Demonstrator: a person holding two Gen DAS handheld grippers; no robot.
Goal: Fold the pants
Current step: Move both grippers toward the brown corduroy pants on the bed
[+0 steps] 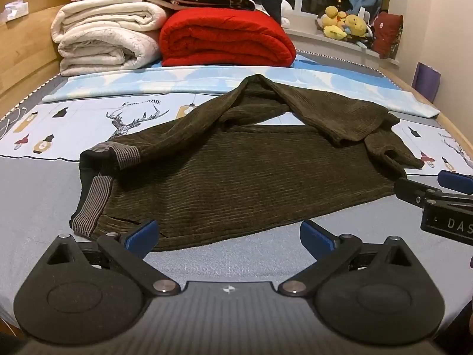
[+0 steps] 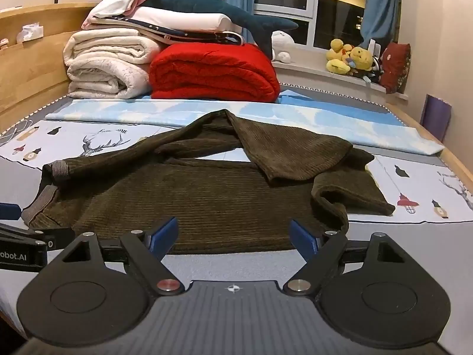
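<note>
Dark olive corduroy pants (image 1: 236,174) lie crumpled on the bed, with the striped grey waistband (image 1: 94,198) at the left and the legs bunched toward the back and right. They also show in the right wrist view (image 2: 207,204). My left gripper (image 1: 229,235) is open and empty, just before the pants' near edge by the waistband. My right gripper (image 2: 233,236) is open and empty at the near edge further right. Each gripper shows at the side of the other's view: the right one (image 1: 443,189), the left one (image 2: 17,236).
The bed (image 1: 38,195) has a grey and light-blue printed sheet. Folded white blankets (image 1: 103,41) and a red blanket (image 1: 227,38) are stacked at the back. A wooden headboard (image 1: 23,44) stands left. Yellow plush toys (image 1: 346,22) sit on the windowsill.
</note>
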